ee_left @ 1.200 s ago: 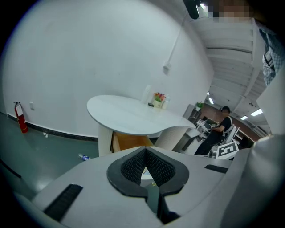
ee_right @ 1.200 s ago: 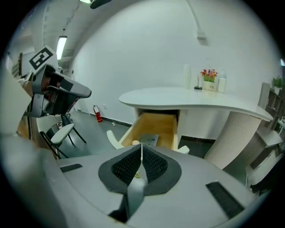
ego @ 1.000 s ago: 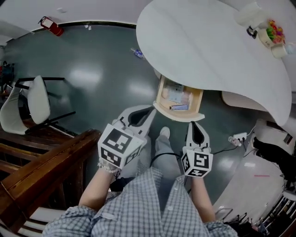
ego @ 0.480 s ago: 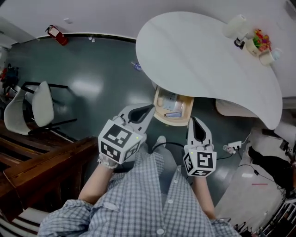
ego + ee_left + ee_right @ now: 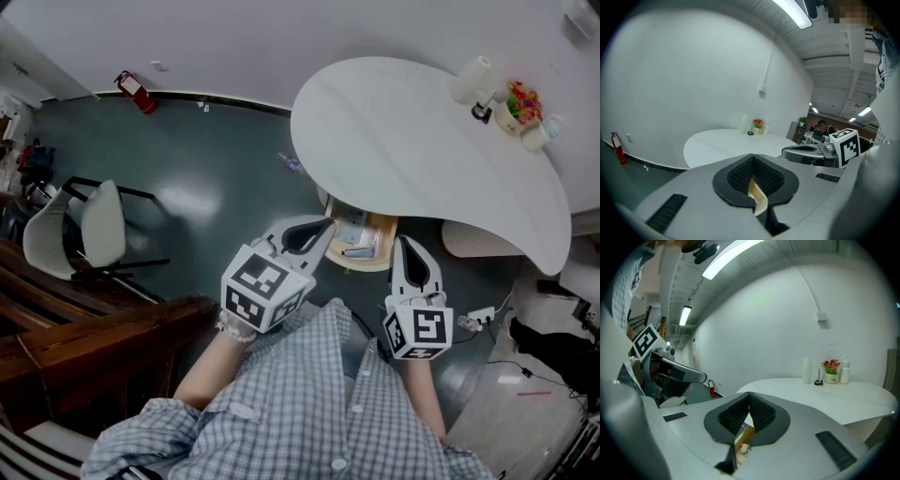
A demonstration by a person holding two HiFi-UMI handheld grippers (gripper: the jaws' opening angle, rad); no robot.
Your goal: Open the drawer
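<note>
A light wooden drawer (image 5: 361, 239) stands pulled out from under the white round table (image 5: 431, 141), with small items inside. Just short of its near left corner my left gripper (image 5: 317, 229) is shut on nothing. At the drawer's near right, my right gripper (image 5: 410, 247) is likewise shut and holds nothing. In the left gripper view the jaws of the left gripper (image 5: 752, 164) meet, and a sliver of the drawer (image 5: 757, 196) shows through the slit. The right gripper (image 5: 748, 404) looks the same in its own view, with the drawer (image 5: 743, 437) below.
A white vase (image 5: 472, 79), a flower pot (image 5: 517, 101) and a bottle sit at the table's far right. A white chair (image 5: 89, 225) stands to the left and a red fire extinguisher (image 5: 137, 92) by the wall. A dark wooden railing (image 5: 84, 342) runs at lower left. Cables (image 5: 478, 317) lie on the floor.
The view has pulled back and up from the table. Both grippers stay shut and have shifted slightly right. The drawer stays open and looks smaller and farther off.
</note>
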